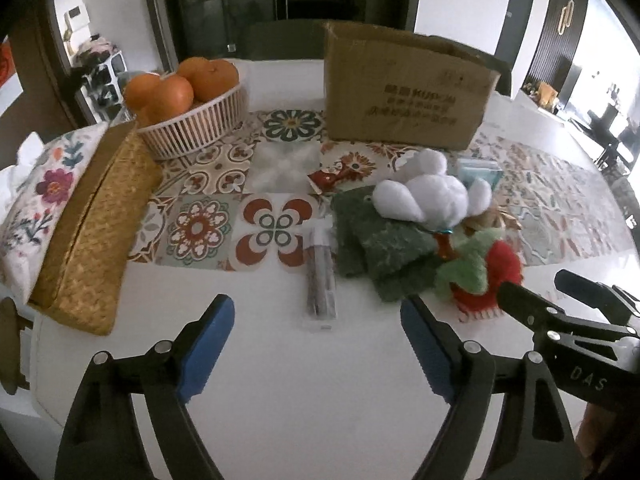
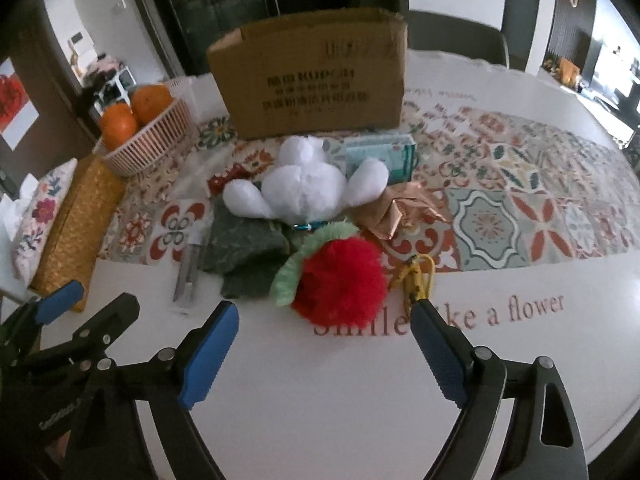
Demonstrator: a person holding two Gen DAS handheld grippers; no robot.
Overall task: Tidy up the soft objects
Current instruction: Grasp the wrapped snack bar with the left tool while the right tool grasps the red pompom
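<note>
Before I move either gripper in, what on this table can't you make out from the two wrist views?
- Inside of the cardboard box: both views show only its outer front wall.
- Teal pack: partly behind the white plush; its label is too small to read.
- Table lettering: the red plush and the right gripper's finger cover part of it.
- Green cloths: their far side lies under the white plush; the count is unclear.
</note>
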